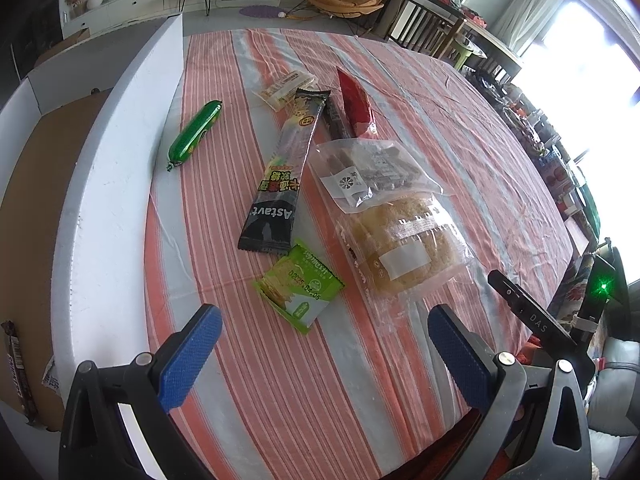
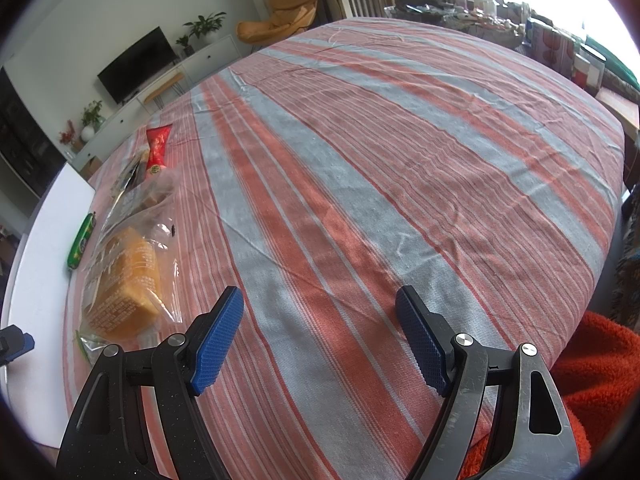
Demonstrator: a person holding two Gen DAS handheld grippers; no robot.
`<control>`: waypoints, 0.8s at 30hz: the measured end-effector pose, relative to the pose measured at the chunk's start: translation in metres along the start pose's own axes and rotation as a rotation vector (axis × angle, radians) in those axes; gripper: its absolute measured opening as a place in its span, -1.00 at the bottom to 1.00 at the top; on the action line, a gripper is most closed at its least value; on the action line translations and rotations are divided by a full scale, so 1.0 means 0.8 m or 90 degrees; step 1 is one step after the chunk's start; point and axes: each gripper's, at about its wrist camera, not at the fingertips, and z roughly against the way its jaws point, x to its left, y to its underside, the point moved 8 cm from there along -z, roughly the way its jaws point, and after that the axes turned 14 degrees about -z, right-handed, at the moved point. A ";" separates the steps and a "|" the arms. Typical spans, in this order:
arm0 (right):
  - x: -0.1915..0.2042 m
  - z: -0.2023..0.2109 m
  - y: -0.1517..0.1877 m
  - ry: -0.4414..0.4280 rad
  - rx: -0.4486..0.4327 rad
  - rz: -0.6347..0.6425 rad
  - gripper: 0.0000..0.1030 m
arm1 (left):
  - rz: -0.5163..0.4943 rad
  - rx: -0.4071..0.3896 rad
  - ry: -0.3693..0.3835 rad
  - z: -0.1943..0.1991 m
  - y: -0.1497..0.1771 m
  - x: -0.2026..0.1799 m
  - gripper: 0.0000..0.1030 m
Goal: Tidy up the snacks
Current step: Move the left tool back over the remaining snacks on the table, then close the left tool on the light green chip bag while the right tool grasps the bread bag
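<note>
Several snacks lie on the striped tablecloth. In the left wrist view: a green sausage, a long black Astavt packet, a red packet, a clear bag of brown bars, a bagged round bread, a small green packet and a pale packet. My left gripper is open and empty, just short of the green packet. My right gripper is open and empty over bare cloth, with the bread, the sausage and the red packet to its left.
A white box wall runs along the table's left side, with a brown cardboard floor holding a dark snack bar. The right gripper's body shows at the table's right edge. An orange fleece lies near the front right.
</note>
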 end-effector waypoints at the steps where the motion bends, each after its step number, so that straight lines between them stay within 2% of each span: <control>1: 0.000 0.000 0.000 -0.003 0.000 -0.003 0.57 | 0.005 0.003 0.005 -0.001 -0.001 0.002 0.98; 8: -0.001 0.001 0.000 -0.001 -0.001 -0.001 0.57 | 0.040 -0.008 0.038 0.006 -0.017 0.012 0.97; 11: -0.001 0.000 -0.001 0.001 -0.002 -0.001 0.57 | 0.014 0.022 0.013 -0.011 -0.012 0.010 0.96; 13: 0.000 0.000 0.000 0.003 -0.002 0.001 0.57 | -0.016 0.046 -0.013 -0.030 -0.007 0.006 0.83; 15: 0.000 0.000 0.000 0.005 -0.002 0.003 0.57 | -0.042 0.061 -0.044 -0.050 -0.004 0.007 0.79; 19: -0.001 0.000 -0.001 -0.003 -0.001 -0.003 0.57 | -0.077 0.066 -0.080 -0.084 0.002 0.011 0.79; 22: -0.001 0.000 -0.001 -0.004 -0.001 -0.004 0.57 | -0.100 0.046 -0.103 -0.099 0.002 0.014 0.78; 23: -0.002 0.000 -0.001 -0.003 -0.001 -0.003 0.57 | -0.112 0.031 -0.113 -0.099 0.000 0.013 0.63; 24: -0.002 0.000 -0.001 -0.001 -0.001 -0.002 0.57 | -0.128 0.018 -0.125 -0.098 -0.001 0.010 0.29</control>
